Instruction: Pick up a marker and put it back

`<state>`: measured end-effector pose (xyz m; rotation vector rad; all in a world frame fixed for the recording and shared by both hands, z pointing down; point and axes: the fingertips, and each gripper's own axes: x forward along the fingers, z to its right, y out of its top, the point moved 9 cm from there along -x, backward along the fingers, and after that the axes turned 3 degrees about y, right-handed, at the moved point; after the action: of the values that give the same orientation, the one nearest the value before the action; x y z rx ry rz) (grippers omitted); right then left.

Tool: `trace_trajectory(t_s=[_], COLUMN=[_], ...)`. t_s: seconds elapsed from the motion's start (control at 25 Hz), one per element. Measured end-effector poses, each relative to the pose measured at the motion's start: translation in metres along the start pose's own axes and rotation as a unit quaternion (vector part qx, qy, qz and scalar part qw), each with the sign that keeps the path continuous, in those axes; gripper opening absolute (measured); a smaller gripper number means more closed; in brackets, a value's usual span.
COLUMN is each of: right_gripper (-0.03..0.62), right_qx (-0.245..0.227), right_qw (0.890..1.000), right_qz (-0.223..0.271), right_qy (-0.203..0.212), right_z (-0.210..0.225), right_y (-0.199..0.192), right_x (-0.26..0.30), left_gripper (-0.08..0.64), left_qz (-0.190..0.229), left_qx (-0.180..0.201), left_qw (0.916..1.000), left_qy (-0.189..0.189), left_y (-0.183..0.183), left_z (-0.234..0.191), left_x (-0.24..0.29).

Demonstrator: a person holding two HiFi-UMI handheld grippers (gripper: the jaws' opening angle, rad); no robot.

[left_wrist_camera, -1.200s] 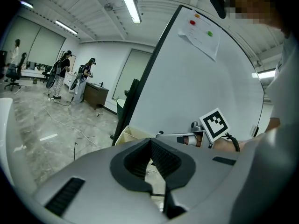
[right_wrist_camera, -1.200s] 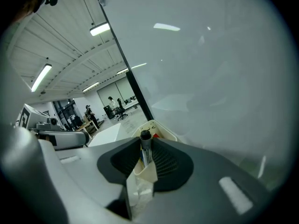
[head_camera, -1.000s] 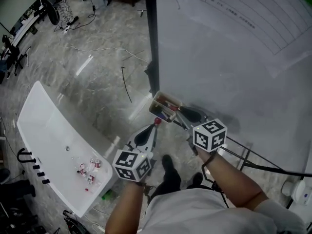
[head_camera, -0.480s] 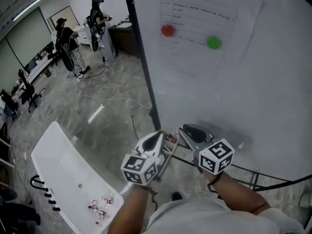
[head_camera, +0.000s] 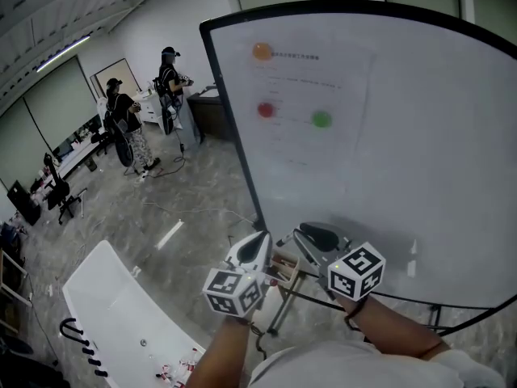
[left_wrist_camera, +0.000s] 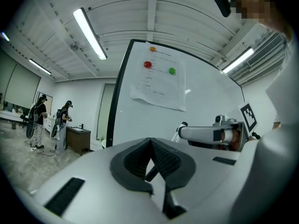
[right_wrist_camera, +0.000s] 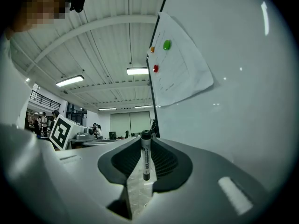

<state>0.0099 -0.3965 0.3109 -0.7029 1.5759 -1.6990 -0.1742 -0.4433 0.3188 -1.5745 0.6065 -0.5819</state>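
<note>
A black-capped marker [right_wrist_camera: 145, 155] stands upright between the jaws of my right gripper [right_wrist_camera: 145, 143], which is shut on it close to the whiteboard [right_wrist_camera: 243, 101]. In the head view the right gripper [head_camera: 302, 234] hovers just in front of the whiteboard [head_camera: 420, 160], above the small marker tray [head_camera: 283, 265] on the board's stand. My left gripper [head_camera: 262, 241] hangs beside it on the left. In the left gripper view the left gripper [left_wrist_camera: 151, 143] has its jaws pressed together with nothing in them, and the right gripper [left_wrist_camera: 196, 133] shows ahead of it.
A paper sheet [head_camera: 311, 95] with orange, red and green dots hangs on the board. A white table [head_camera: 121, 322] with small items stands at lower left. Two people [head_camera: 125, 128] stand by desks at far left. Cables lie on the grey floor [head_camera: 202, 200].
The head view has swung up from the floor and tray to the board. Both grippers have risen from the tray, the right one carrying the marker.
</note>
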Motion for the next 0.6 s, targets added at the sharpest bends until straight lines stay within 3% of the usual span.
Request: trace_trajectory(t_s=[0.6], right_gripper=[0.067], right_qx=[0.005], right_qw=[1.0], right_qz=[-0.015], right_qy=[-0.008], right_z=[0.0], right_y=[-0.008], right_x=[0.006], left_gripper=[0.005], left_qz=[0.003], left_qx=[-0.008], left_qw=[0.9998], left_qy=[0.016], left_y=[-0.008], left_z=[-0.012], left_x=[-0.004])
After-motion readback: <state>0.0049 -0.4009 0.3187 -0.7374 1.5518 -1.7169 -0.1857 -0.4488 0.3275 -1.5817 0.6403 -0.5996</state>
